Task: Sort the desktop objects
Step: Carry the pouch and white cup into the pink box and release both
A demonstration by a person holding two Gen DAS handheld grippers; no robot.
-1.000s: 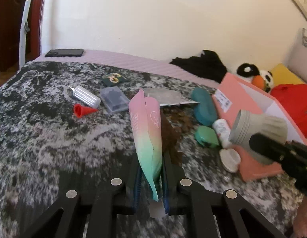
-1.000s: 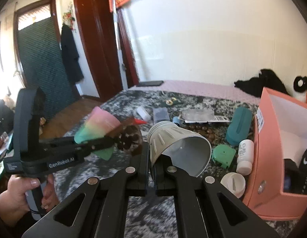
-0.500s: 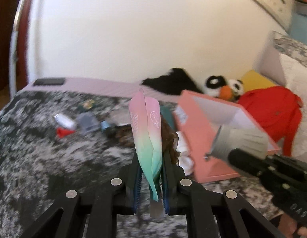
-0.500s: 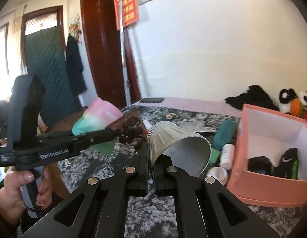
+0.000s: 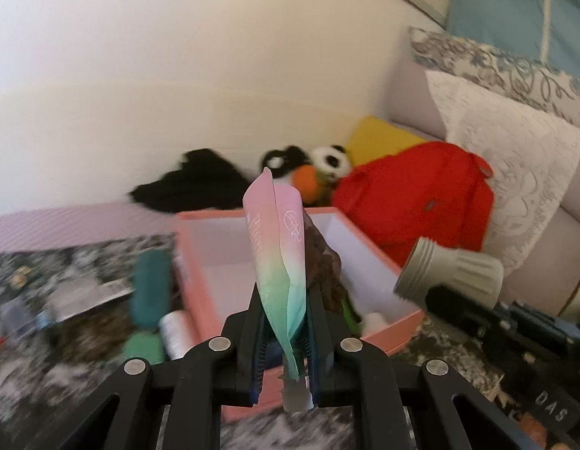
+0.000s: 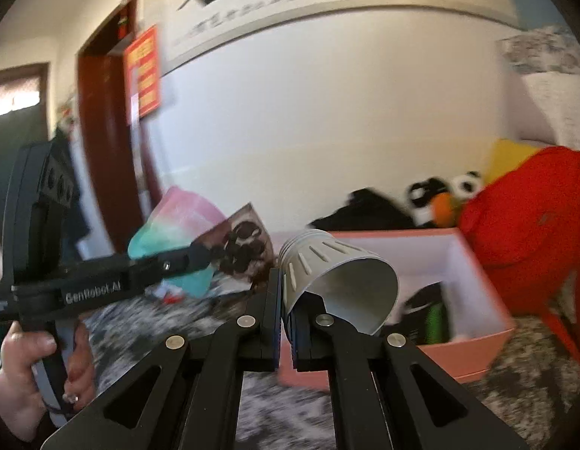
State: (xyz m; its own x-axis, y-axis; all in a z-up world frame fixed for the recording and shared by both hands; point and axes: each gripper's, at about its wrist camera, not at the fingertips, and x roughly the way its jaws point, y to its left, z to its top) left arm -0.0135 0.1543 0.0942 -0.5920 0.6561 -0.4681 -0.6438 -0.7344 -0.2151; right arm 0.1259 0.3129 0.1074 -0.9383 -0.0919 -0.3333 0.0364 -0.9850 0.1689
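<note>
Now I have both grippers loaded in front of the pink box.

My left gripper (image 5: 286, 341) is clamped on a pink-to-green pouch (image 5: 280, 258), which stands upright between its fingers with a brown packet (image 5: 323, 262) pressed against its right side; the box (image 5: 200, 262) sits just beyond them on the patterned cover (image 5: 46, 375). My right gripper (image 6: 286, 322) pinches the wall of a grey cup (image 6: 338, 281), tipped on its side with its mouth facing me, hanging before the box (image 6: 477, 345) and near its left edge. Inside the box I see dark items, too blurred to name.
</note>
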